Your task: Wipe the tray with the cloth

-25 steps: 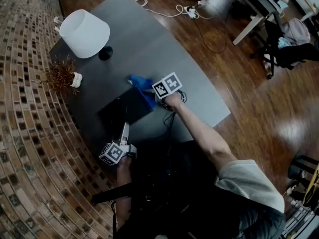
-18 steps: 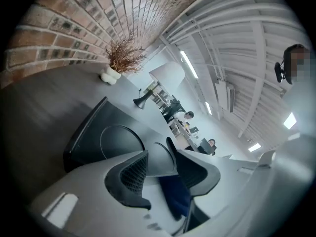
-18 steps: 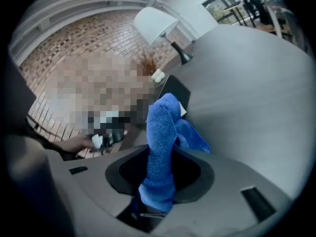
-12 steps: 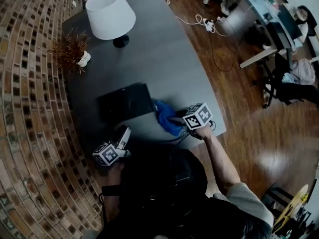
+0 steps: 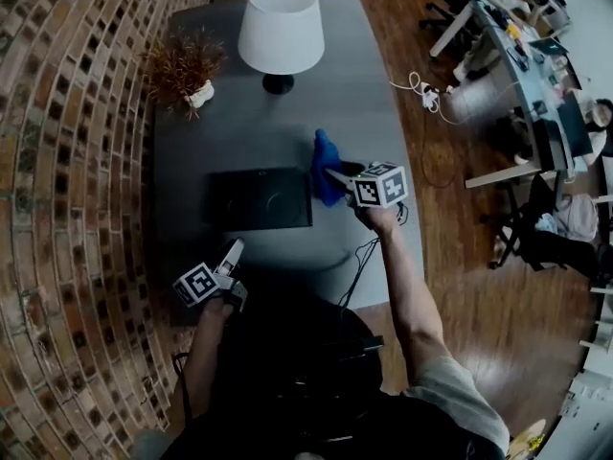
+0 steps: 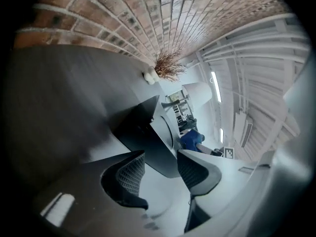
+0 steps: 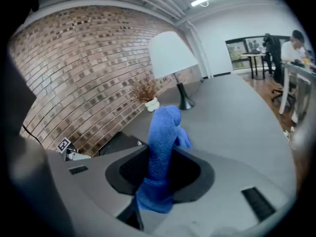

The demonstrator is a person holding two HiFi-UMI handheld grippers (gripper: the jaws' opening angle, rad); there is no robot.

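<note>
Now the right tongs (image 5: pixel 332 172), clamped on the cloth (image 5: pixel 323 157), should press it flat across the tray (image 5: pixel 259 199) beside them, while the open left tongs (image 5: pixel 233 251) steady its corner.

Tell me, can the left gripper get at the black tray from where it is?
Probably yes. The left gripper points at the tray's near corner with open jaws, and only bare table lies between them.

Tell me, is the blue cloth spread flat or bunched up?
Bunched up: the blue cloth stands as a wad pinched in the right gripper.
</note>
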